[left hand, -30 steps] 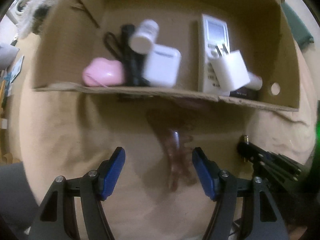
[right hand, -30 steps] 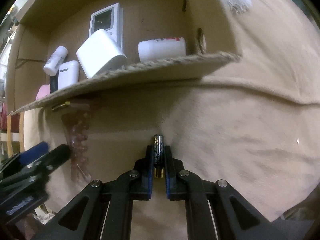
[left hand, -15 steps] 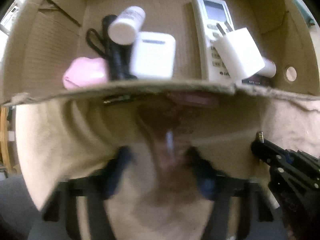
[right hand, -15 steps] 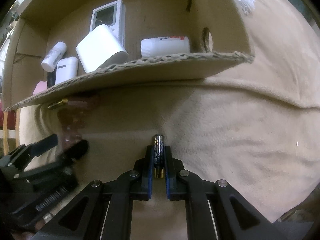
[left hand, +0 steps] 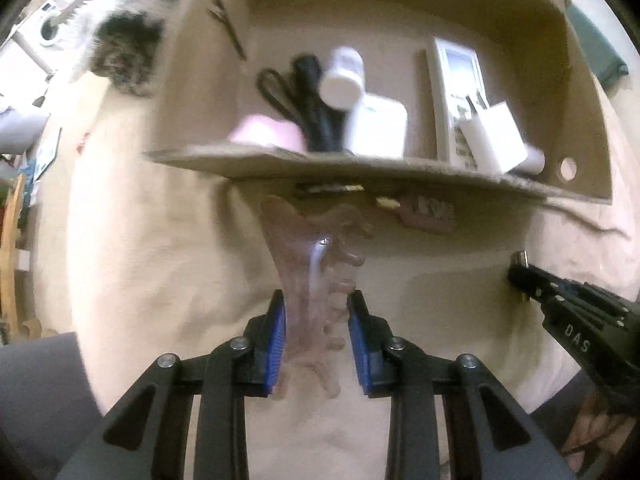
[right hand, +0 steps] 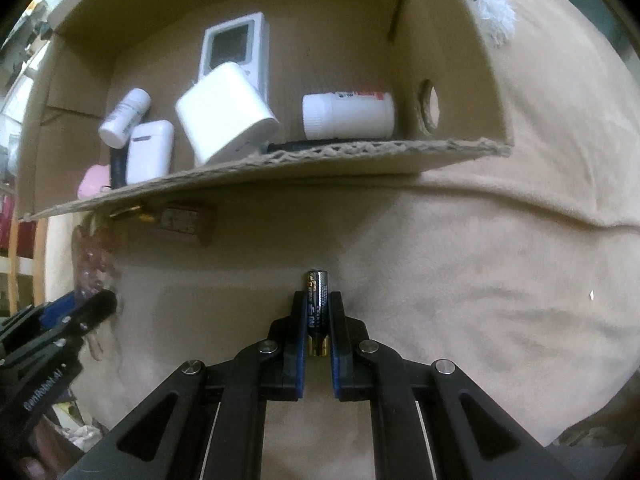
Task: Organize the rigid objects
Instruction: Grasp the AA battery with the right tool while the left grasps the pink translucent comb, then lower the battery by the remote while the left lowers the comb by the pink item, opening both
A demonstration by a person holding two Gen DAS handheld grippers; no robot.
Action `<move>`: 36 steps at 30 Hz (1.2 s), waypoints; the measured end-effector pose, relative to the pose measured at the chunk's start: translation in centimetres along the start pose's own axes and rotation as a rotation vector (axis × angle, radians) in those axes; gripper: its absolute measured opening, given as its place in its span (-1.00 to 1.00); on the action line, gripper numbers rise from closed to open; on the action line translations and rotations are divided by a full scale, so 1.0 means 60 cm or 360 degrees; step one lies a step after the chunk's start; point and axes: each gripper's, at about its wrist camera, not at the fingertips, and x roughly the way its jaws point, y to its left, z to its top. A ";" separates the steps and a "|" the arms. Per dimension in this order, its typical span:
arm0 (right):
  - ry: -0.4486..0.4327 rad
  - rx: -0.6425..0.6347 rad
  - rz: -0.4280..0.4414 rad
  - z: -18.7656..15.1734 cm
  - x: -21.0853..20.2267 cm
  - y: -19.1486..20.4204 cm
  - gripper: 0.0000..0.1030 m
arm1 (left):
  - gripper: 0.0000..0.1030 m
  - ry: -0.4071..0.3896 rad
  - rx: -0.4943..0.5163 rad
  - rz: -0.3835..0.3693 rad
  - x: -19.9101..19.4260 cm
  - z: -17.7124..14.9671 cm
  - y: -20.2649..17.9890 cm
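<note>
My left gripper is shut on a translucent pink hair claw clip and holds it above the beige cloth, in front of the cardboard box. My right gripper is shut on a dark AA battery, also before the box; it shows at the right of the left wrist view. The box holds a white remote, a white charger cube, two white bottles, a white case, a pink item and black scissors.
A small brown object and a gold-tipped dark item lie on the cloth under the box's front flap. A fluffy grey-white thing sits left of the box. Beige cloth spreads to the right.
My left gripper has closed from wide open onto the pink claw clip and lifted it. My right gripper has kept hold of the battery and edged closer to the box.
</note>
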 end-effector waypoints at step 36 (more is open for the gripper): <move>-0.0522 -0.0103 0.0405 0.128 -0.199 0.003 -0.79 | -0.48 -0.0491 0.0027 0.0000 -0.201 0.136 -0.006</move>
